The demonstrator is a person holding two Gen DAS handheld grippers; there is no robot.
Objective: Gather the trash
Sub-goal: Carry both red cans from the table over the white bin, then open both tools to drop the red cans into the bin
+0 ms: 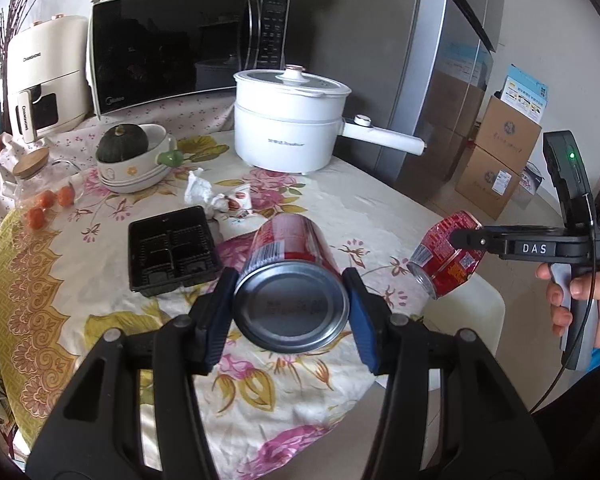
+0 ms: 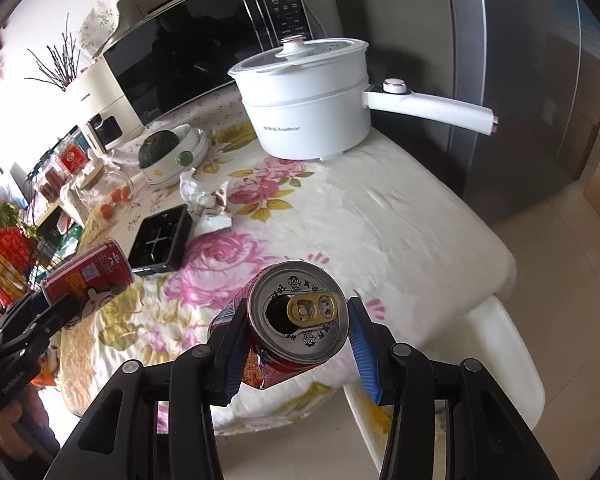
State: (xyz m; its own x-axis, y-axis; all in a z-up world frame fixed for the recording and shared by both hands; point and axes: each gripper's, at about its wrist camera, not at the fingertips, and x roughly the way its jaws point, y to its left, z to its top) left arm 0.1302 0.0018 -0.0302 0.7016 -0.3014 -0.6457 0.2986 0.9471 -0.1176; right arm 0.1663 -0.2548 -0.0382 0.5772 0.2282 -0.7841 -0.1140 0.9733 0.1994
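My left gripper (image 1: 290, 312) is shut on a red drink can (image 1: 292, 280), its silver bottom facing the camera, held above the floral tablecloth; the same can shows at the left of the right wrist view (image 2: 86, 276). My right gripper (image 2: 296, 332) is shut on a dented red can (image 2: 296, 320) with its opened top and gold tab facing the camera; it shows at the right of the left wrist view (image 1: 448, 254). Crumpled white paper and wrappers (image 1: 216, 196) and a black plastic tray (image 1: 172, 250) lie on the table.
A white electric pot (image 1: 292, 120) with a long handle stands at the back, a microwave (image 1: 180, 48) behind it. A bowl with a dark squash (image 1: 132, 156), a glass jar (image 1: 36, 172) and small oranges are at the left. A white chair (image 2: 480, 352) is by the table edge.
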